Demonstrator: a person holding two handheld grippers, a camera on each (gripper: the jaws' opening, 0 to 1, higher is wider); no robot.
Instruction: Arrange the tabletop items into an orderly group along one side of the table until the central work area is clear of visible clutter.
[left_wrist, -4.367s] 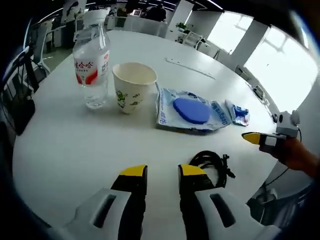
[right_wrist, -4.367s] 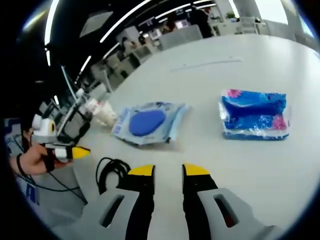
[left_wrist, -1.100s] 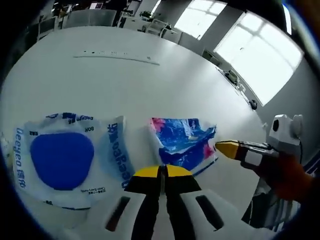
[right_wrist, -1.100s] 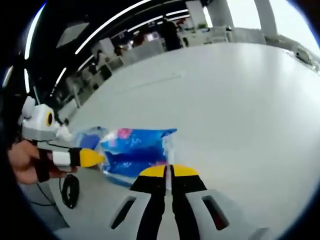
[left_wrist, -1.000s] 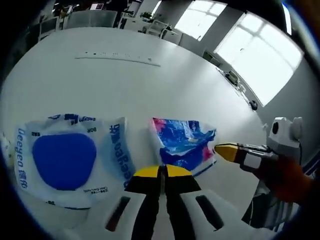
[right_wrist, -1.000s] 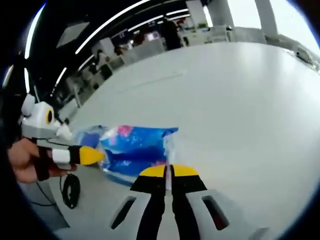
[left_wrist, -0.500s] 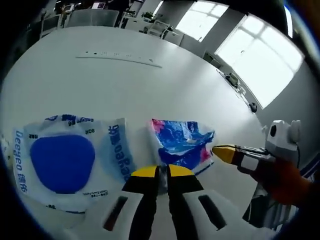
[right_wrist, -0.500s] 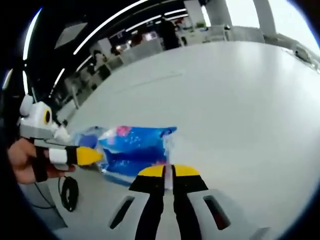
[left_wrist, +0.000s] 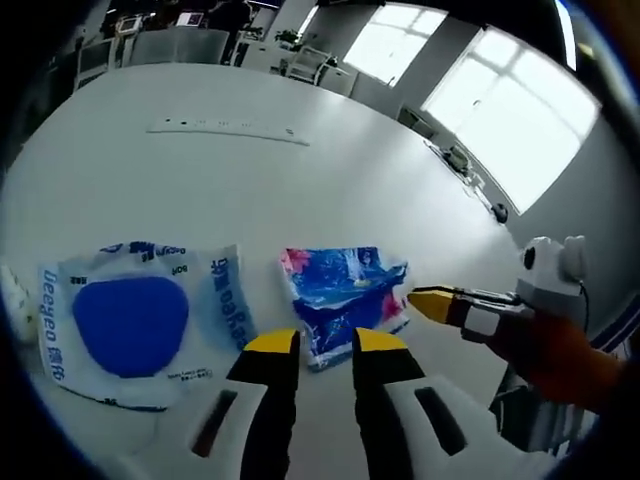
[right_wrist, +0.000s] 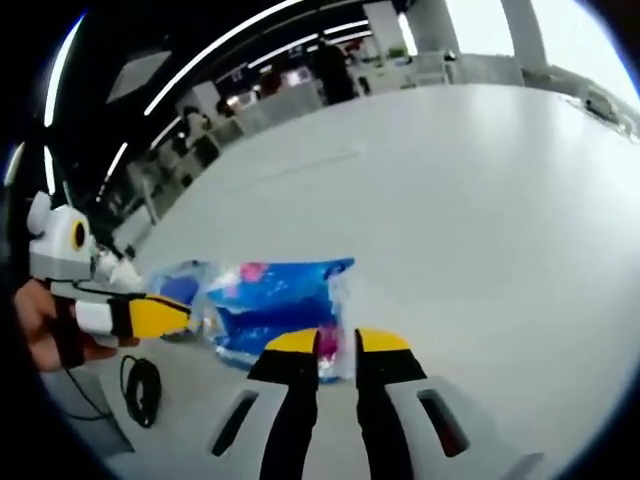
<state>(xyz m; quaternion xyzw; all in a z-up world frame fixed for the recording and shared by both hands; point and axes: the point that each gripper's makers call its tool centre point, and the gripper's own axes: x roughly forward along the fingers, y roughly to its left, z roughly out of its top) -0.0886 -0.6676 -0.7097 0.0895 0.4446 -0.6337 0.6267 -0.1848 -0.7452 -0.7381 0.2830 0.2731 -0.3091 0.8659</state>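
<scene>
A blue tissue packet (left_wrist: 340, 292) with pink marks lies flat on the white table (left_wrist: 300, 190). My left gripper (left_wrist: 325, 342) stands open just in front of its near corner. To the packet's left lies a clear bag with a blue pad (left_wrist: 135, 320). My right gripper (left_wrist: 432, 303) comes in from the right, its yellow tip at the packet's edge. In the right gripper view, my right gripper (right_wrist: 338, 342) is open, with the tissue packet (right_wrist: 280, 298) and its clear end flap showing in the gap between the jaws. The left gripper (right_wrist: 158, 317) points in from the left.
A long pale strip (left_wrist: 225, 130) lies far across the table. A black cable coil (right_wrist: 140, 385) sits near the table edge, by the bag with the blue pad (right_wrist: 178, 283). Desks, chairs and bright windows stand beyond the table.
Both grippers were shut on the tissue packet's ends; both have now opened and let it go. The packet lies on the table beside the pad bag.
</scene>
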